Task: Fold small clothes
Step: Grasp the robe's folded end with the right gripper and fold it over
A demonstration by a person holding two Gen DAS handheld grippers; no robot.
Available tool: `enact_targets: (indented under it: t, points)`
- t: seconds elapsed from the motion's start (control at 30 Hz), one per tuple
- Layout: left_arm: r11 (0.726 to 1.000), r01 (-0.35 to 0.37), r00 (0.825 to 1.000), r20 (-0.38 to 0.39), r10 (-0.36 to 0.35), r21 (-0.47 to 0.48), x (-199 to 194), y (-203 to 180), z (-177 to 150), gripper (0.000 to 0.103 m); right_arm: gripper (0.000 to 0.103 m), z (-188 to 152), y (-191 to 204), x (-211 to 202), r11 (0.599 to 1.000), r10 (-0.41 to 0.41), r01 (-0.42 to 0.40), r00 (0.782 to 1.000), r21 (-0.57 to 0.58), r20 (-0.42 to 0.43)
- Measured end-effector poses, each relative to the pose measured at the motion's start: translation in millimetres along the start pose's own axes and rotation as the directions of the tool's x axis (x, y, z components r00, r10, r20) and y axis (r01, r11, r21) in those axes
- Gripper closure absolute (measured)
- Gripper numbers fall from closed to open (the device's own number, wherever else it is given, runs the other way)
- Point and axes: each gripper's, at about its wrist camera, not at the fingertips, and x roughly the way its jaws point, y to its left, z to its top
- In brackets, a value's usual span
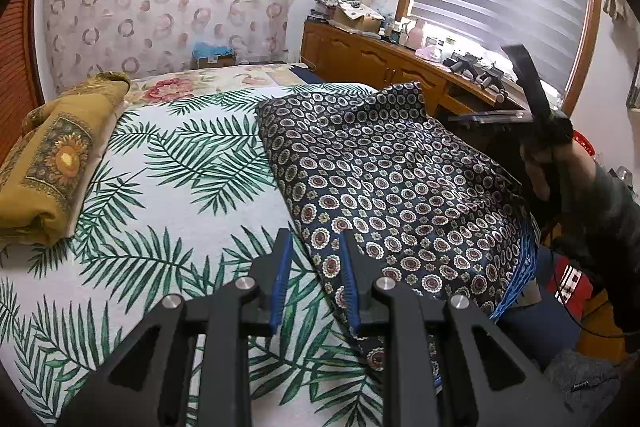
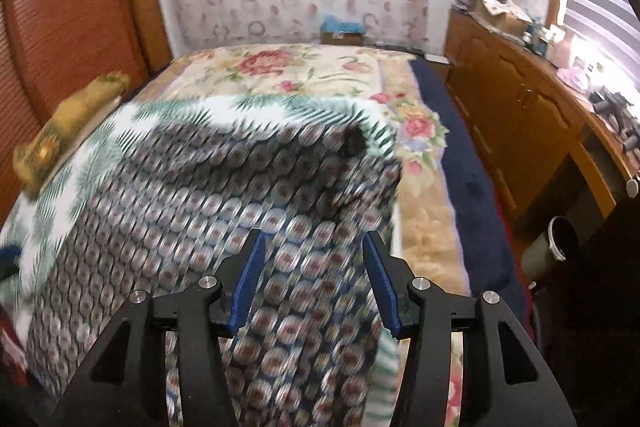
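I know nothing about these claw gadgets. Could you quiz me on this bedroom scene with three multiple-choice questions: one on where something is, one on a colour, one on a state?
1. Where does the folded yellow cloth lie?
A. On the left side of the bed
B. On the wooden dresser
C. On the floor

2. What colour are the pads inside the claws?
A. Red
B. Blue
C. Green

3. How does the right claw stand?
A. Shut tight
B. Open
C. Clamped on a cup

Answers:
1 A, it rests on the leaf-print cover near the bed's left edge.
2 B, blue strips line both fingers.
3 B, a wide gap shows between its pads.
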Motion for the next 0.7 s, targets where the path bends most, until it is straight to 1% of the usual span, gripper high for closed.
enact_targets:
  t: [0.13,0.23,0.3,0.33,0.37,0.4,0.47,0.53,0.63,0.7]
  points:
    - [1.000,0.004,1.000,-0.008,-0.004,0.002,4,-2,-1,0.082,0.052,-32,13,-4,0.998,-0.007,0.005,1.000,-0.056,-0.027]
    - [1.000,0.023,1.000,-0.019,-0.023,0.000,8,-3,-1,0.082,0.054,-51,16,-4,0.998,0.003,-0.007,0.998,-0.060,-0.056]
    - [0.999,0.038,0.999,-0.030,-0.038,-0.001,11,-3,-1,0.082,0.072,-61,19,-4,0.997,0.002,-0.007,0.998,-0.071,-0.068]
    - [0.999,0.040,0.999,-0.034,-0.040,0.000,12,-4,0,0.081,0.076,-65,21,-3,0.997,0.002,-0.008,0.997,-0.082,-0.072]
    - [0.999,0.038,0.998,-0.042,-0.038,0.002,13,-5,0,0.079,0.091,-68,24,-2,0.995,0.004,-0.011,0.997,-0.096,-0.071]
    - [0.999,0.035,0.998,-0.047,-0.034,0.005,15,-6,0,0.078,0.097,-71,27,-3,0.993,0.003,-0.011,0.998,-0.119,-0.065]
    - [0.999,0.034,0.998,-0.060,-0.033,0.006,18,-7,-1,0.077,0.101,-74,29,-6,0.990,-0.004,-0.002,0.999,-0.140,-0.043]
    - [0.999,0.033,0.997,-0.071,-0.032,0.009,21,-8,-2,0.077,0.102,-75,30,-15,0.989,-0.012,0.011,1.000,-0.145,-0.009]
    - [0.999,0.036,0.996,-0.084,-0.035,0.011,22,-9,-5,0.076,0.102,-74,24,-32,0.991,-0.044,0.050,0.998,-0.125,0.052]
    - [0.999,0.052,0.995,-0.088,-0.051,0.003,23,-9,-6,0.076,0.102,-73,16,-42,0.993,-0.054,0.061,0.996,-0.103,0.068]
